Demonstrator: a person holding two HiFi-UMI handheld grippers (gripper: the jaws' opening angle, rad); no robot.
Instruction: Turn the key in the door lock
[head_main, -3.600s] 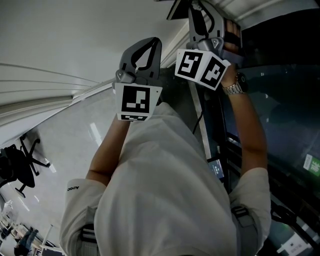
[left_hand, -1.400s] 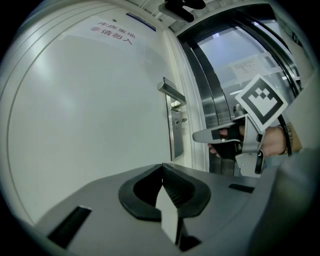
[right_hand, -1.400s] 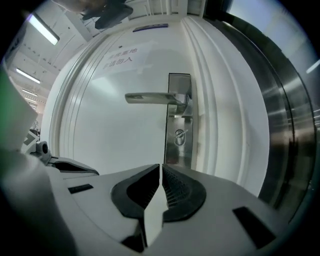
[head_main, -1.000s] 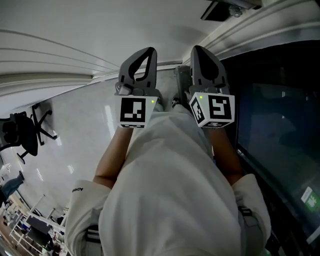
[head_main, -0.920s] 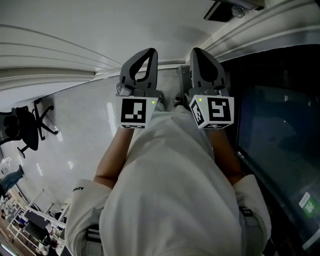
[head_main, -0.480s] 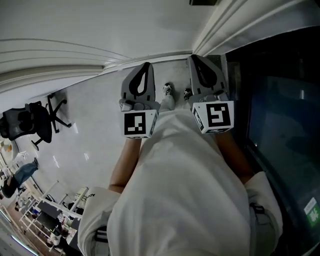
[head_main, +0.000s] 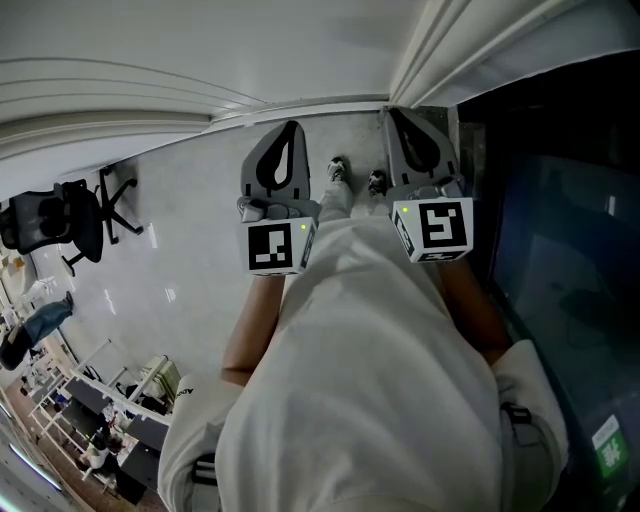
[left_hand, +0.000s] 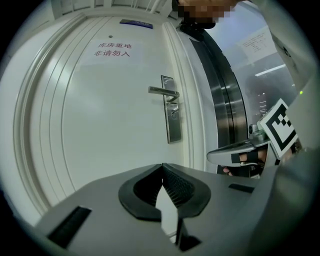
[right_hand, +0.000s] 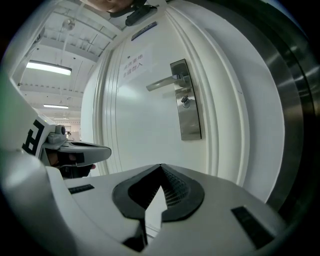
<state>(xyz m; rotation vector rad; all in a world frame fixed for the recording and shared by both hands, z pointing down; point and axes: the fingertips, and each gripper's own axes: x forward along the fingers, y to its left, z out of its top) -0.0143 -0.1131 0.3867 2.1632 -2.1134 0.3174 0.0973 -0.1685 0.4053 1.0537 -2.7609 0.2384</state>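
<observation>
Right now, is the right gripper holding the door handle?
No, the right gripper is shut and empty, and the door handle stands apart, farther ahead.

Head view steeply down; both gripper views forward, near one white door (left_hand: 100, 125) (same handle (left_hand: 164, 91) in both).

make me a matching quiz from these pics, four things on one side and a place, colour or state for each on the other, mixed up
1 door handle
2 office chair
3 right gripper
4 sign

A shut, empty
B black, on the floor
C silver, above the keyhole
D high on the white door

Pairs: 1-C, 2-B, 3-A, 4-D
</observation>
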